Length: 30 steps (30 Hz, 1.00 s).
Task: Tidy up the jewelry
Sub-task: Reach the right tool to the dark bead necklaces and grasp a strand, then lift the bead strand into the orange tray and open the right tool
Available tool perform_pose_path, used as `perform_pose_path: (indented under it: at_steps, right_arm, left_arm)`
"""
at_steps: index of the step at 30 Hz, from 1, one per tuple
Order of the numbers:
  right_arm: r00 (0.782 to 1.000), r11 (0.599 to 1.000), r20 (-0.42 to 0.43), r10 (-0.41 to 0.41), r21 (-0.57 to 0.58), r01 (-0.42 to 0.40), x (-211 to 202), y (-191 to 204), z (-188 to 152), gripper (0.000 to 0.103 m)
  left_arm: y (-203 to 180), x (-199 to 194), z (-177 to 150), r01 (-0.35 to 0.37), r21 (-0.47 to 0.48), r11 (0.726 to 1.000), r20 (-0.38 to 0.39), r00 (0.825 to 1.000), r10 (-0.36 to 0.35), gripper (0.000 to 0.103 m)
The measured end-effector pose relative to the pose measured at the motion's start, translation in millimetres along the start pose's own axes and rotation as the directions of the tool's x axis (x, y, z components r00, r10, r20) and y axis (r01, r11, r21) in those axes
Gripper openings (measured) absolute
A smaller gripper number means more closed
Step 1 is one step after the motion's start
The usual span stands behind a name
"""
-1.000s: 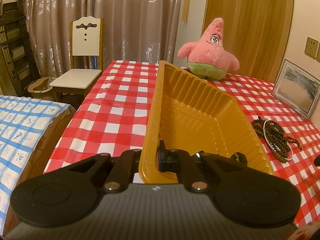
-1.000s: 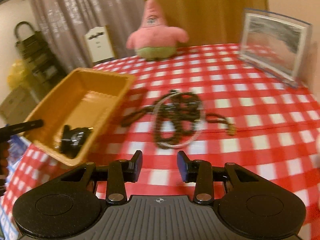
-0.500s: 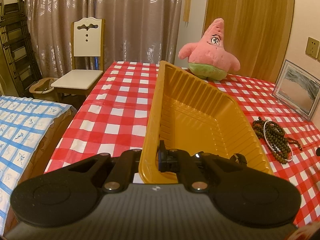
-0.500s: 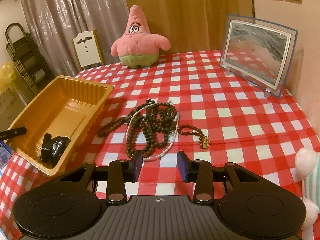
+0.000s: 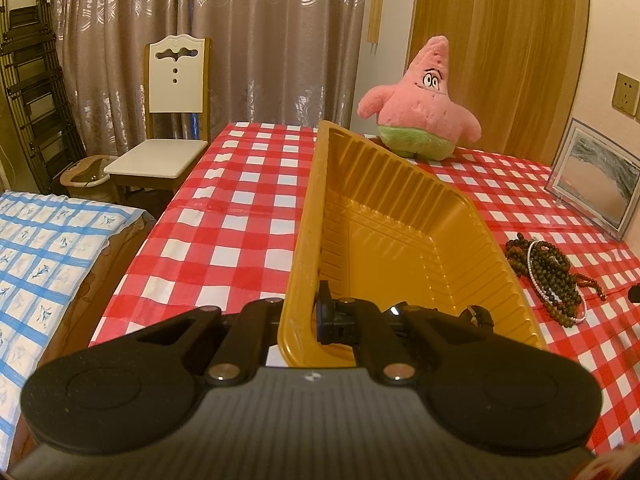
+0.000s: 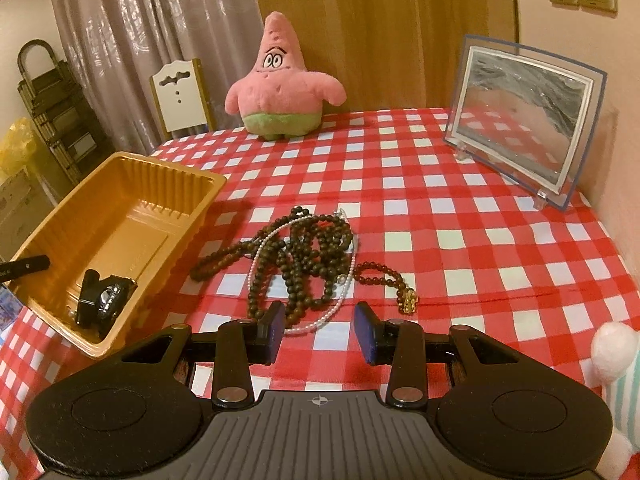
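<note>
My left gripper is shut on the near end of the side wall of an orange plastic tray, one finger inside and one outside. In the right wrist view the tray sits at the left of the red-checked table, with the left gripper clamped at its near corner. A tangled pile of dark bead strings lies to the tray's right, with a white pearl strand looped through it and a small gold pendant beside it. My right gripper hangs open just short of the pile, with nothing between its fingers. The same beads show in the left wrist view.
A pink starfish plush sits at the table's far edge and a framed picture stands at the right. A white plush lies near right. Past the table's left edge are a chair and a blue-checked bed.
The right gripper shifted right, so the bead pile now lies straight ahead of its fingers, and the blur has cleared. The left gripper and tray have not moved.
</note>
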State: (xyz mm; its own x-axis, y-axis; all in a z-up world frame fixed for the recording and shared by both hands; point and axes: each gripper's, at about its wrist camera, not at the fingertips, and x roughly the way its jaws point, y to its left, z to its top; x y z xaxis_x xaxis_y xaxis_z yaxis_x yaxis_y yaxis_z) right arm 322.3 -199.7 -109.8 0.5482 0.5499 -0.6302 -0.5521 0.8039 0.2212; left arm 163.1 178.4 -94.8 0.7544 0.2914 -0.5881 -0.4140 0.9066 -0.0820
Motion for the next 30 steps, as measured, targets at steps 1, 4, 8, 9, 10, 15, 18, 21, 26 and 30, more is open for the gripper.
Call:
perform_pose_path:
  at_steps: [1,4,8,9,10,15,18,21,26,30]
  right_arm:
    - [1.0,1.0,-0.001,0.003,-0.005,-0.003,2,0,1,0.039]
    - [1.0,1.0,-0.004,0.015,-0.024,-0.015,9,-1,4,0.039]
    - [0.999,0.997,-0.006,0.035,-0.07,-0.035,22,2,10,0.039]
    - [0.999,0.996,-0.007,0.038,-0.084,-0.039,26,2,12,0.039]
    - [0.999,0.994,-0.008,0.046,-0.1,-0.046,31,3,14,0.039]
    - [0.998,0.983,-0.03,0.051,-0.177,-0.056,60,7,24,0.038]
    - [0.997,0.971,-0.048,0.058,-0.23,-0.067,79,10,30,0.038]
    - [0.997,0.959,-0.054,0.056,-0.276,-0.069,94,14,35,0.038]
    - [0.996,0.936,-0.08,0.051,-0.344,-0.075,116,20,42,0.027]
    - [0.995,0.917,-0.095,0.024,-0.395,-0.059,132,25,43,0.025]
  left_arm:
    - [0,0,0,-0.001,0.0,1.0,0.0,1.0,0.001,0.004]
    - [2,-1,0,-0.002,-0.001,1.0,-0.001,1.0,0.002,0.004]
    - [2,-1,0,-0.004,-0.001,1.0,-0.001,1.0,0.004,0.004]
    - [2,-2,-1,-0.003,-0.002,1.0,-0.001,1.0,0.003,0.004]
    - [2,-2,-1,-0.003,-0.003,1.0,-0.001,1.0,0.003,0.004]
    - [3,-3,-1,-0.004,-0.004,1.0,-0.002,1.0,0.004,0.004]
    - [4,-3,-2,-0.004,-0.005,1.0,-0.003,1.0,0.004,0.004]
    - [3,-3,-2,-0.005,-0.003,1.0,-0.003,1.0,0.005,0.004]
    - [3,-3,-3,-0.006,-0.007,1.0,-0.005,1.0,0.006,0.004]
    - [4,-2,-4,-0.007,-0.006,1.0,-0.009,1.0,0.007,0.004]
